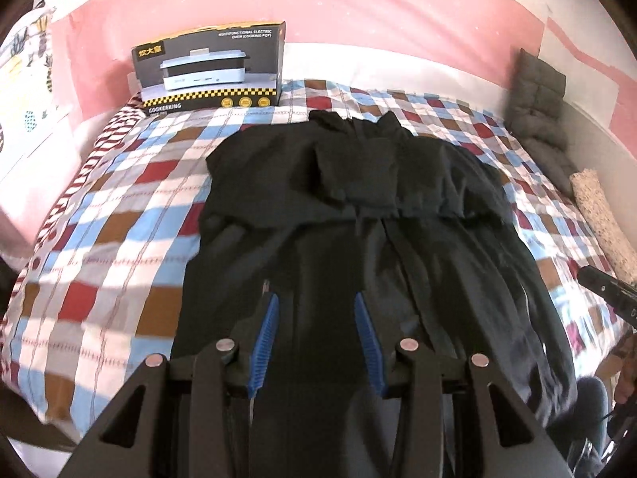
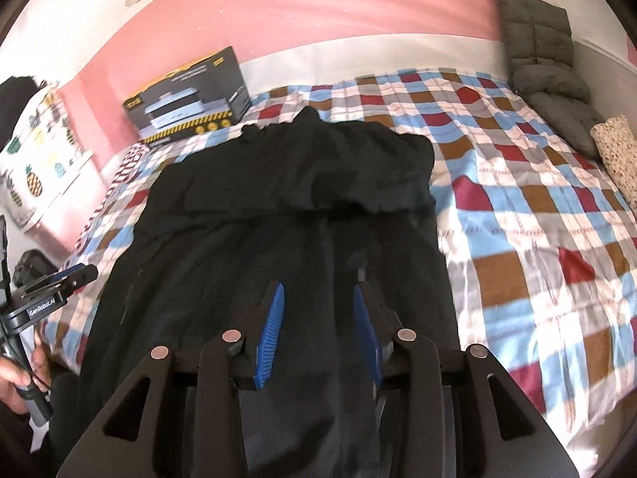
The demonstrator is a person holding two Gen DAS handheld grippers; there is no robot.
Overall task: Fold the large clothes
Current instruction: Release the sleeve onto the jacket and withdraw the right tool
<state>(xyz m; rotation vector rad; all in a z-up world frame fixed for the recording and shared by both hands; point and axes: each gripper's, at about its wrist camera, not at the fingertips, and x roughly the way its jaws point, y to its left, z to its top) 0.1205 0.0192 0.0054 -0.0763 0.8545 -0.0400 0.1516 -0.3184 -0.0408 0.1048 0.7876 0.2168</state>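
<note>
A large black garment (image 1: 358, 183) lies spread lengthwise on the checked bed cover (image 1: 119, 207), collar at the far end and its sleeves folded in across the chest. My left gripper (image 1: 315, 296) hovers over the near lower part, blue pads apart, only the flat cloth showing below the gap. In the right wrist view the same garment (image 2: 278, 183) fills the middle, and my right gripper (image 2: 318, 288) is above its right half, open too, with nothing pinched. Each gripper shows at the edge of the other's view: right gripper (image 1: 601, 283), left gripper (image 2: 75, 275).
A black cooker box (image 1: 211, 67) stands at the far left of the bed against the pink wall. A grey cushion (image 2: 545, 51) and a floral roll (image 2: 617, 151) lie along the right side. A pineapple-print pillow (image 2: 32, 159) sits left. A person's hand (image 2: 20, 378) holds the left handle.
</note>
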